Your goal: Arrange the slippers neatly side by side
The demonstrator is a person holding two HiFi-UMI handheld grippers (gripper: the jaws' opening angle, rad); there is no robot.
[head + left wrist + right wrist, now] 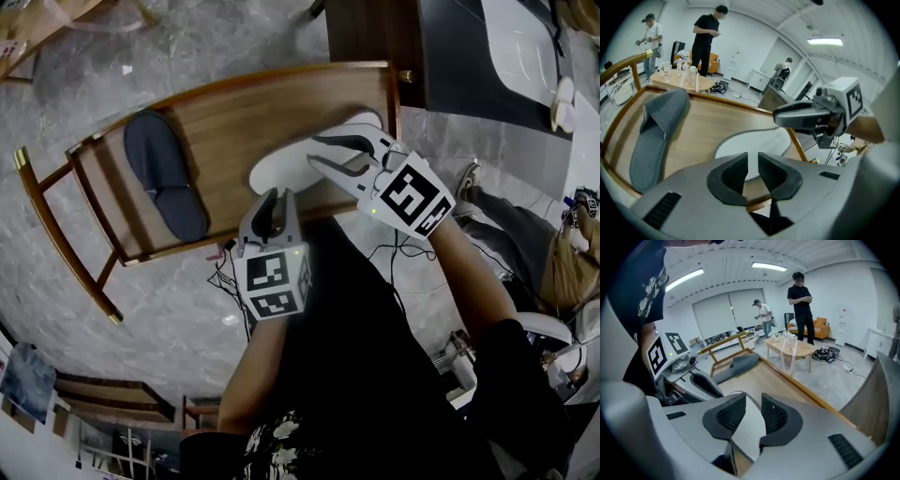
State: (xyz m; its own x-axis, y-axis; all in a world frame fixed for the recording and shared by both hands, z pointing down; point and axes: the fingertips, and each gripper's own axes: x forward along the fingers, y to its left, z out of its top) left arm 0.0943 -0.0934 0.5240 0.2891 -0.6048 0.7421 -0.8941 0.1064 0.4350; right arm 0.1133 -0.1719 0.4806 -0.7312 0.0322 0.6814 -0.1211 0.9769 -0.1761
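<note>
Marble floor (pixel 141 291) surrounds a low wooden counter (pixel 234 112) with brass-tipped legs, and the pair lies split across it. The grey slipper (pixel 164 173) rests flat at the nine o'clock end. The white slipper (pixel 291 167) lies well apart toward three o'clock, skewed, and apparently sole-up judging by its dotted underside. That is probably why both tools gather on the white one alone. The right tool (pixel 314 151) reaches in from three o'clock with its jaws spread. The slipper's rim stands in the gap, bracketed rather than clearly clamped, a fit spot for lifting or turning it. The left tool (pixel 279 197) hangs at the counter's six o'clock edge, jaws slightly parted with nothing between them. It aims at the white sole, likely ready to steady the other end. The grey slipper seems left alone to mark where its partner should go.
</note>
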